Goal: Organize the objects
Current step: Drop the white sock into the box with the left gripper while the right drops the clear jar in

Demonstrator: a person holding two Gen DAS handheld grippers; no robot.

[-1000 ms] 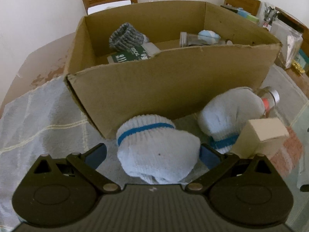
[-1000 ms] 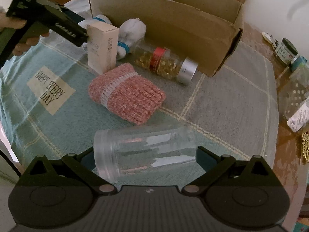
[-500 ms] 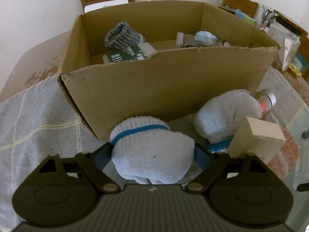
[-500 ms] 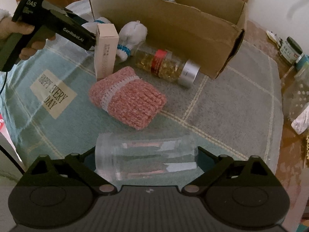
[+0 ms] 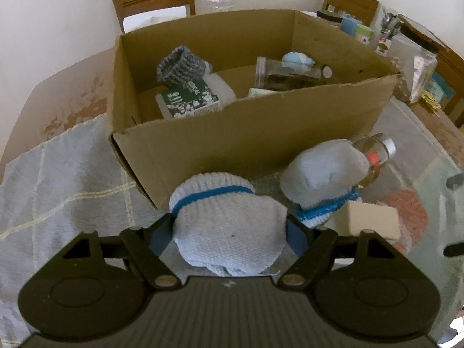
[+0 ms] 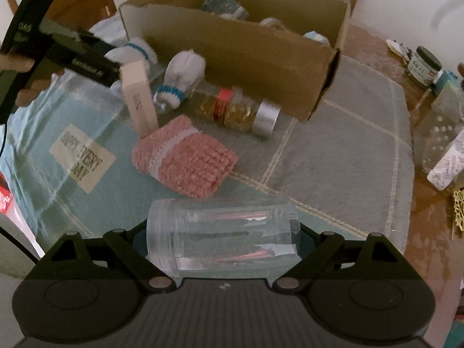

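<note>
The left gripper point(image 5: 230, 229) clamps the sock point(image 5: 229, 232); the right gripper point(image 6: 223, 235) clamps the jar point(image 6: 220, 235) endwise (long axis across), box point(image 6: 261, 58) ahead.

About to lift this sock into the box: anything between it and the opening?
Only the cardboard box's near wall, rising directly behind the white sock in the left tool. Lift it over that; nothing else blocks.

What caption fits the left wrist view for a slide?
Left gripper, jaws just closing, pinches a white sock in front of the cardboard box; second sock lies alongside.
</note>
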